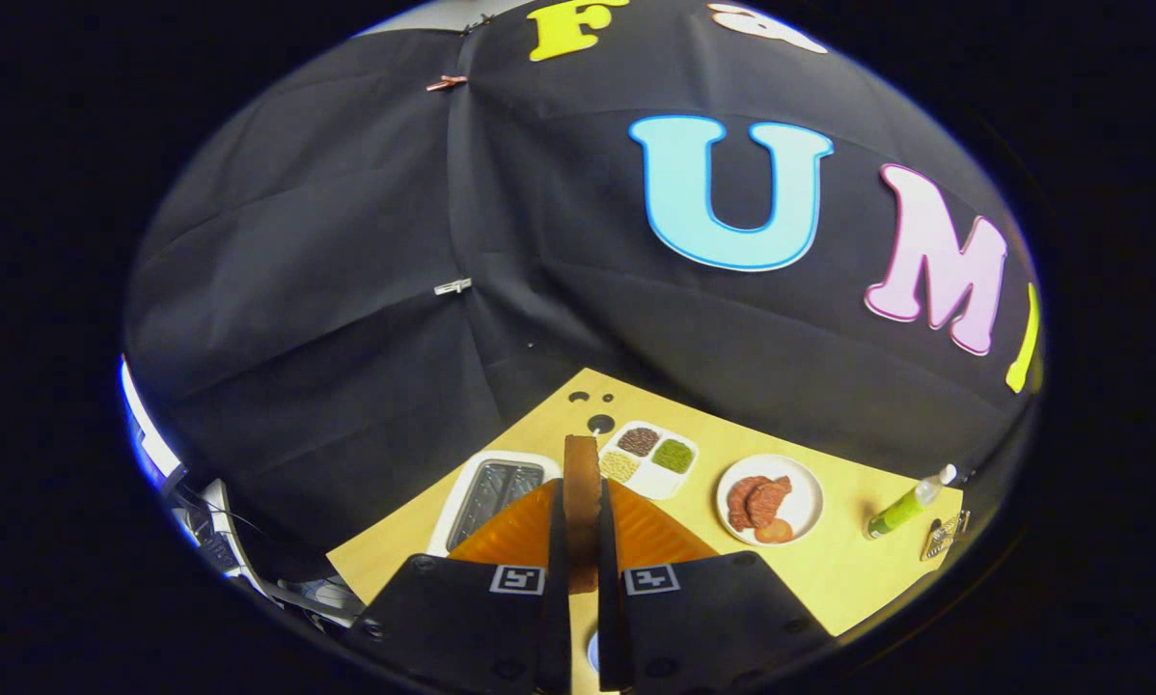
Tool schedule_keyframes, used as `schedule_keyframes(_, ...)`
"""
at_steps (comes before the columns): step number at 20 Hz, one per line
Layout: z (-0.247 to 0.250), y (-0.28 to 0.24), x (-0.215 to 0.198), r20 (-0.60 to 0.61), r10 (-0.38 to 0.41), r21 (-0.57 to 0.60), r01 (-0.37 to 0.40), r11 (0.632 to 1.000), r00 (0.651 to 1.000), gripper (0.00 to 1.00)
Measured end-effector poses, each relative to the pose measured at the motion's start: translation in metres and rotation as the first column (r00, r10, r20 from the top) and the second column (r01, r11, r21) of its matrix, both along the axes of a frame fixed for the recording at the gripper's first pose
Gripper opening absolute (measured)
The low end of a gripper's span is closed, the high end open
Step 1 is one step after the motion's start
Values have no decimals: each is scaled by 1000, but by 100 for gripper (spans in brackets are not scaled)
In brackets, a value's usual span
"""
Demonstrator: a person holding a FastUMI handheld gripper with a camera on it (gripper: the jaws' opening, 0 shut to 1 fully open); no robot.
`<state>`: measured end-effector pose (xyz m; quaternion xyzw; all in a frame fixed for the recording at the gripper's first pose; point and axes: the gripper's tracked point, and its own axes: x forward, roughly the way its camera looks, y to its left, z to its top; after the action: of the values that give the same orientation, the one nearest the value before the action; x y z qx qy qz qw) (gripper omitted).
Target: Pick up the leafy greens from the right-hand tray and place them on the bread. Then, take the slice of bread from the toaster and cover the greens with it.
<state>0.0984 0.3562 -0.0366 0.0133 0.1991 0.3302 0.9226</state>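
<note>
**A:** When this frame was taken, where was the slice of bread (583, 461), and what should you have minded?

**B:** It stood on edge between the fingers of the gripper (579, 502). Both jaws were pressed against its flat faces, so you had it pinched, with its top edge showing above the fingertips. You held it high over the table (848, 569), clear of the toaster (489, 490), which lay just beyond the left finger.

**A:** So the lift looked done. And the carry?

**B:** I judged that the carry was the step in hand. A slice gripped upright had to be turned flat before it could cover anything, so you needed to roll your wrist slowly on the way down. The pinch had to stay even, because toast crumbles or slips if squeezed unevenly.

**A:** Where was it to go?

**B:** That was harder to say. Beyond the right finger sat the divided tray (651, 480), with a green heap (673, 456) in one compartment. Further right was the plate (802, 487), holding reddish-brown pieces. I could not make out greens laid on any bread from that height, so you should have come lower and found the target before committing.

**A:** Any hazards?

**B:** The bottle (901, 510) stood well to the right of the plate, so it posed little risk.
</note>
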Motion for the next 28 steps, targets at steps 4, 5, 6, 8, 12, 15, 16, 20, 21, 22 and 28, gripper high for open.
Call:
schedule_keyframes(4,-23,-51,-7,-39,-72,-3,72,997,997,15)
schedule_keyframes(5,-31,-61,-9,-51,-92,-5,91,996,995,15)
schedule_keyframes(6,-41,-72,-11,-67,-110,-8,110,994,992,16)
schedule_keyframes(8,-64,-88,-15,-104,-143,-13,143,990,984,15)
schedule_keyframes(12,-114,-113,-25,-180,-207,-20,207,978,962,16)
schedule_keyframes(15,-148,-124,-29,-243,-270,-3,278,961,932,15)
schedule_keyframes(16,-157,-124,-28,-263,-288,18,303,953,921,15)
schedule_keyframes(20,-185,-123,-27,-302,-336,66,371,926,892,15)
schedule_keyframes(21,-190,-122,-27,-308,-343,78,383,921,887,15)
schedule_keyframes(22,-194,-121,-28,-320,-347,92,394,915,881,15)
schedule_keyframes(28,-208,-117,-30,-453,-347,236,486,841,821,15)
